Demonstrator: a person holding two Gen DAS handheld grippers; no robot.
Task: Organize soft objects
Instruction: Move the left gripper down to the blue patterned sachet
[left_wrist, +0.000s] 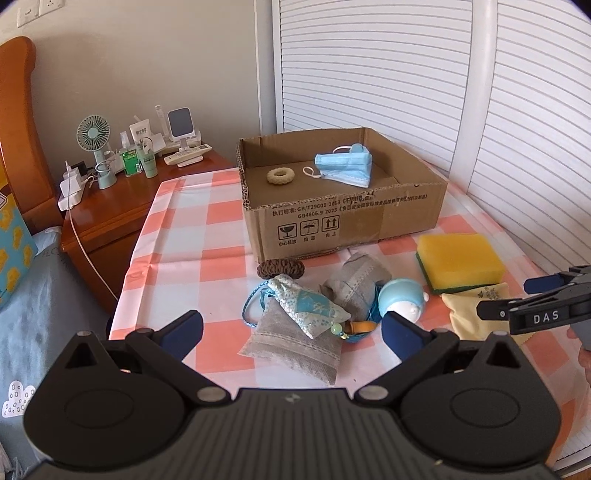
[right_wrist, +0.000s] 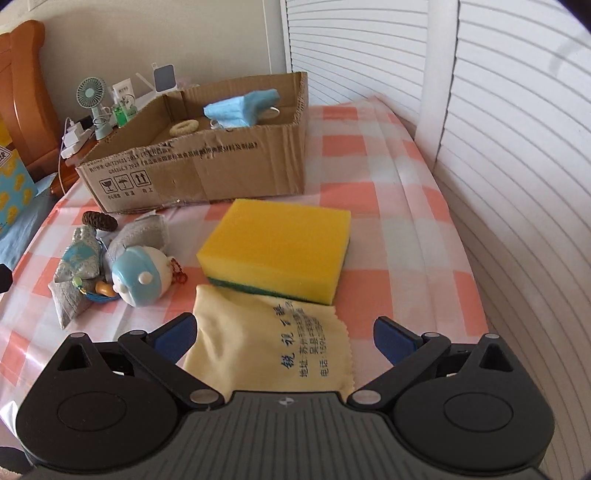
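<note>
- Both grippers spread wide, nothing held: left gripper (left_wrist: 291, 328) over grey sachets (left_wrist: 295, 339), right gripper (right_wrist: 282, 339) over yellow lens cloth (right_wrist: 266, 339).
- Sponge (right_wrist: 277, 247) touches the cloth's far edge; face mask (left_wrist: 345, 166) in cardboard box (left_wrist: 343, 221).

The left gripper (left_wrist: 291, 332) pointed downward, jaws spread wide and empty. The right gripper (right_wrist: 282, 338) did likewise, tilted more steeply.

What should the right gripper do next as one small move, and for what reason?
Probably lower the right gripper onto the yellow cloth and close. Its jaws stand wide open with the cloth lying flat between them, nothing gripped. The cardboard box already holds a blue face mask and a pale ring, so the cloth seems the next soft thing to go in.
</note>
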